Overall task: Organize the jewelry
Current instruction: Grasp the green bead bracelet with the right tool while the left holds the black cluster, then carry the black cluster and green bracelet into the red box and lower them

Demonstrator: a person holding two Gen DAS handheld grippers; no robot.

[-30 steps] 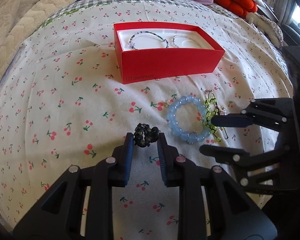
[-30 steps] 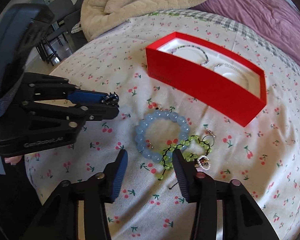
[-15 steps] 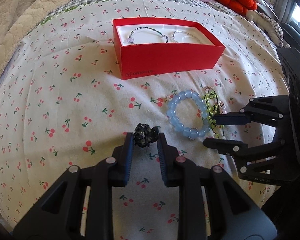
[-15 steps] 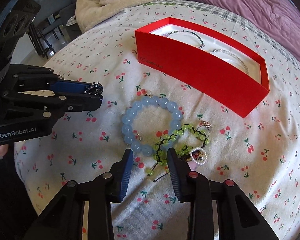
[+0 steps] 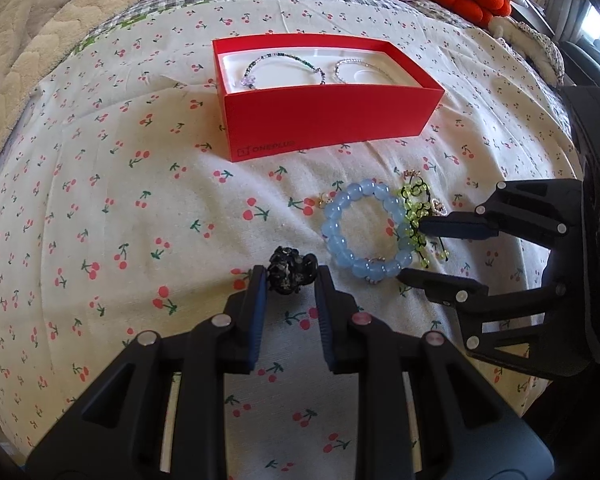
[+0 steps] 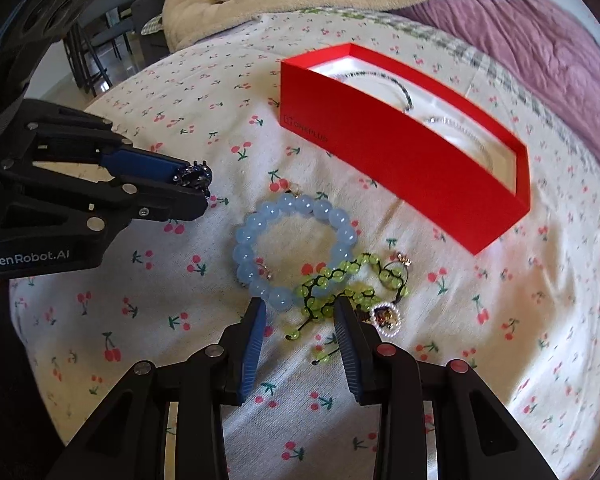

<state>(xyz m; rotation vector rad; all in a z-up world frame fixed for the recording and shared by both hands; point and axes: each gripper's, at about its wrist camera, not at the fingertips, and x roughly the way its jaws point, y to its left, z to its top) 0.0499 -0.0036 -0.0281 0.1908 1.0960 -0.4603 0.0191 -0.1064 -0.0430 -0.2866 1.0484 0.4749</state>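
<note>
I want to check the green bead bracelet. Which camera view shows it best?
The right wrist view: the green bead bracelet lies close, nearly whole, just ahead of the right gripper. In the left wrist view the bracelet looks small, squeezed beside the blue bracelet and partly hidden by the right gripper.

Both grippers angle steeply down toward the bed, side by side. The left gripper point(image 5: 291, 276) has its blue-padded fingers point(image 5: 258, 300) pinched on a small black beaded piece point(image 5: 289, 272), held at the very tips. To its right, the right gripper point(image 6: 300, 312) hangs with its tips just above the bedspread, near the red box point(image 5: 324, 120), jaws apart and pressing on nothing. Its far finger point(image 5: 456, 226) and near finger point(image 5: 432, 280) straddle a green beaded bracelet point(image 6: 340, 280).
</note>
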